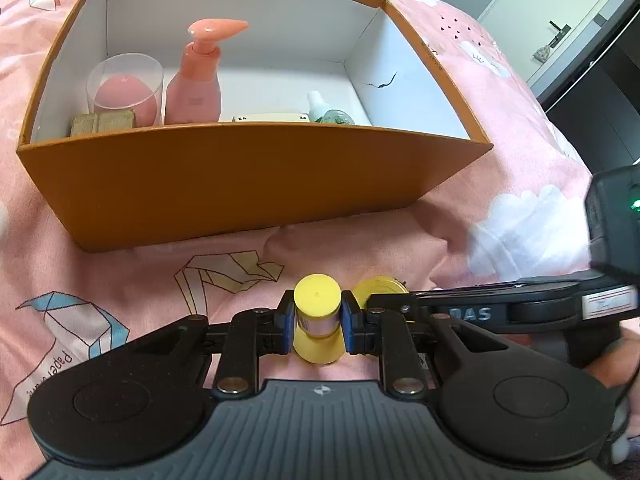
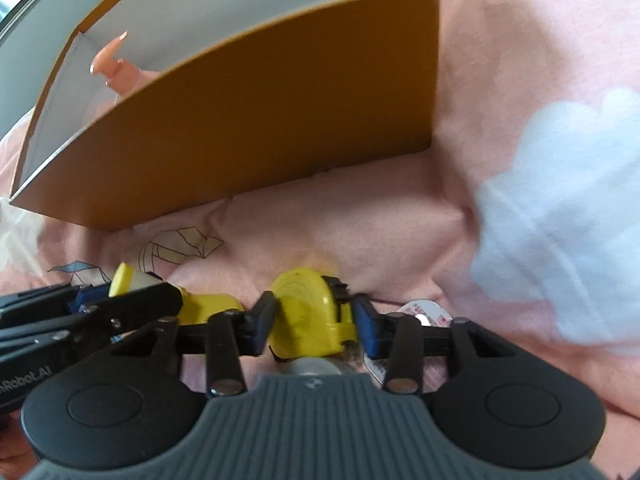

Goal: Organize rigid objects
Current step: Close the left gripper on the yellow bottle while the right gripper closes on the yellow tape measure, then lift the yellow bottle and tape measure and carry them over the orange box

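Yellow spool (image 1: 318, 320) pinched between fingers (image 1: 285, 322).

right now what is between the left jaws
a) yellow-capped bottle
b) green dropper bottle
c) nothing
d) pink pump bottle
a: the left gripper is closed on the yellow-capped bottle, while the pink pump bottle and green dropper bottle sit inside the orange box.

A pink bedsheet (image 1: 460, 216) printed with origami shapes and white clouds is lying beneath and ahead of the grippers. Far off to the upper right, a pale door (image 1: 560, 20) with a dark handle is standing.
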The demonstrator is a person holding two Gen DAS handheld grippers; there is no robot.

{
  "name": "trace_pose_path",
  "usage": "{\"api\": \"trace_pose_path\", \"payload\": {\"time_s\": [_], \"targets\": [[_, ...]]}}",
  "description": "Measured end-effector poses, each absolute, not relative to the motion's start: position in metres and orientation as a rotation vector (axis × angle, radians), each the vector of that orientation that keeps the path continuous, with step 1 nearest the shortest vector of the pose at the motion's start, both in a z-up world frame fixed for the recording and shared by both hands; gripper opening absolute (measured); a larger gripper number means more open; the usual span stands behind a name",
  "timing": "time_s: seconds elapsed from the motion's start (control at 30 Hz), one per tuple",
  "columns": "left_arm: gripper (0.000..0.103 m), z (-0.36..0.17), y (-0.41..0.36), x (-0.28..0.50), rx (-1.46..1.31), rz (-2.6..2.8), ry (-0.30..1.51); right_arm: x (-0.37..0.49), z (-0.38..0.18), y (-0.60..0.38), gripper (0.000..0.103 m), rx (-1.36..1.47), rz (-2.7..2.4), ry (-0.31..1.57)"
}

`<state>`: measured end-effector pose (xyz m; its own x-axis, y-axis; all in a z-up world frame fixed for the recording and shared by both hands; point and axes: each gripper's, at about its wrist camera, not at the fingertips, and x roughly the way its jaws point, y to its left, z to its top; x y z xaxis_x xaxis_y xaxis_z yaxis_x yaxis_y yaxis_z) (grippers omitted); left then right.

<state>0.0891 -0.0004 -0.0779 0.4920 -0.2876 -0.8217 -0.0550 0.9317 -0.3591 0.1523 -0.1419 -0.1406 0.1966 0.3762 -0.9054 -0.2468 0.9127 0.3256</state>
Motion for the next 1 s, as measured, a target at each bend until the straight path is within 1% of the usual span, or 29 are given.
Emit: {"api": "trace_pose_path", "payload": {"time_s": [0.1, 0.17, 0.47, 0.63, 0.8, 1.0], "targets": [[0.025, -0.080, 0.000, 0.088, -0.366, -0.141, 1.063, 0.147, -0.127, -0.144, 0.023, 0.121, 0.454, 1.285], [0.025, -0.080, 0.000, 0.087, -0.368, -0.140, 1.064, 0.142, -0.119, -0.140, 0.020, 0.105, 0.480, 1.271], [0.025, -0.081, 0.003, 0.085, -0.392, -0.147, 1.050, 0.141, -0.120, -0.129, 0.019, 0.082, 0.503, 1.276], [0.024, -0.070, 0.003, 0.084, -0.374, -0.157, 1.020, 0.138, -0.102, -0.135, 0.018, 0.090, 0.516, 1.241], [0.024, -0.040, 0.010, 0.083, -0.378, -0.179, 0.949, 0.140, -0.074, -0.147, 0.018, 0.101, 0.527, 1.178], [0.024, 0.008, 0.018, 0.088, -0.362, -0.206, 0.833, 0.145, -0.028, -0.156, 0.018, 0.135, 0.578, 1.083]]}}
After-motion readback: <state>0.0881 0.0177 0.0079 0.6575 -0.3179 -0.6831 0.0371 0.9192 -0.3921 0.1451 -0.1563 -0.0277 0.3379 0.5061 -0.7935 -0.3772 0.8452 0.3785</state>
